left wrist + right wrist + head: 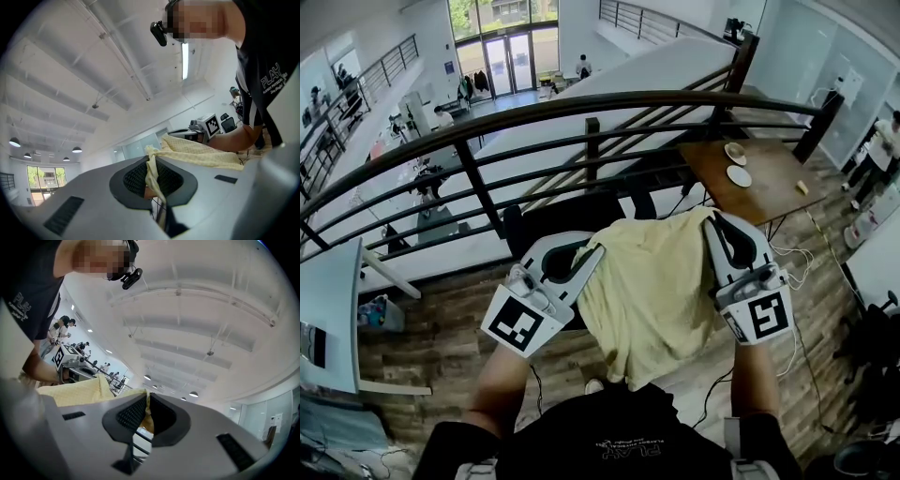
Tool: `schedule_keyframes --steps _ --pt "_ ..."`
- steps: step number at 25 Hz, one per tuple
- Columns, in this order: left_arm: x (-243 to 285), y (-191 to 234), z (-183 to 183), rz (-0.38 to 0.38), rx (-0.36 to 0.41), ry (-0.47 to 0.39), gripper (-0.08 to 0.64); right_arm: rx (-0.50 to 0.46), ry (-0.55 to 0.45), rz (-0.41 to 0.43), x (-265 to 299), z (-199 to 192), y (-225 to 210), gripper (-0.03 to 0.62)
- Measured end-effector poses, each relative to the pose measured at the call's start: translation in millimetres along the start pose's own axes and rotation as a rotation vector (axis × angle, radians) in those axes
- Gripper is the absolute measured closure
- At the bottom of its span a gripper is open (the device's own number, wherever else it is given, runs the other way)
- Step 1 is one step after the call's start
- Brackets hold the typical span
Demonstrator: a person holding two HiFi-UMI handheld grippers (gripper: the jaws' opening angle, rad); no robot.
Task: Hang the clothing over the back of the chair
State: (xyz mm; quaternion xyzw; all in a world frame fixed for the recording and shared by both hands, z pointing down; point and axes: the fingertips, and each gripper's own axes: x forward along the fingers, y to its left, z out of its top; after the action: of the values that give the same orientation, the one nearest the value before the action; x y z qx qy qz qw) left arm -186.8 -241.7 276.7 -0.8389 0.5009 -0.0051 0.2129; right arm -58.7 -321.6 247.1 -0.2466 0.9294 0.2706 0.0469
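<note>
Your left gripper point(596, 253) and right gripper point(712, 223) are each clamped on a top corner of the yellow shirt point(652, 291), spread just before the chair point(551, 217); thin pinches, so a snag on the chair's top likely frees a corner.

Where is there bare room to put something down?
The wooden table is bare between its white dishes and a small block. The floor lies open left of the chair. Crowded: the yellow garment, stretched between left gripper and right gripper, fills the space above the chair.
</note>
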Motion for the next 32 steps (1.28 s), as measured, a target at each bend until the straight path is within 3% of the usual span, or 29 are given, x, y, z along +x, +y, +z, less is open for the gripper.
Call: schedule_keyframes --steps 12,17,27,32 --pt "29 28 -26 0.028 0.030 0.095 0.535 -0.003 0.018 0.097 39 -22 -19 0.560" --pt "36 33 -43 0.043 0.035 0.153 0.535 -0.070 0.013 0.158 53 -32 -9 0.560" --pt "59 56 -76 0.115 -0.026 0.237 0.535 -0.036 0.043 0.291 75 -76 -35 0.560" --pt "63 58 -105 0.129 -0.069 0.309 0.535 -0.126 0.137 0.374 81 -114 -29 0.558"
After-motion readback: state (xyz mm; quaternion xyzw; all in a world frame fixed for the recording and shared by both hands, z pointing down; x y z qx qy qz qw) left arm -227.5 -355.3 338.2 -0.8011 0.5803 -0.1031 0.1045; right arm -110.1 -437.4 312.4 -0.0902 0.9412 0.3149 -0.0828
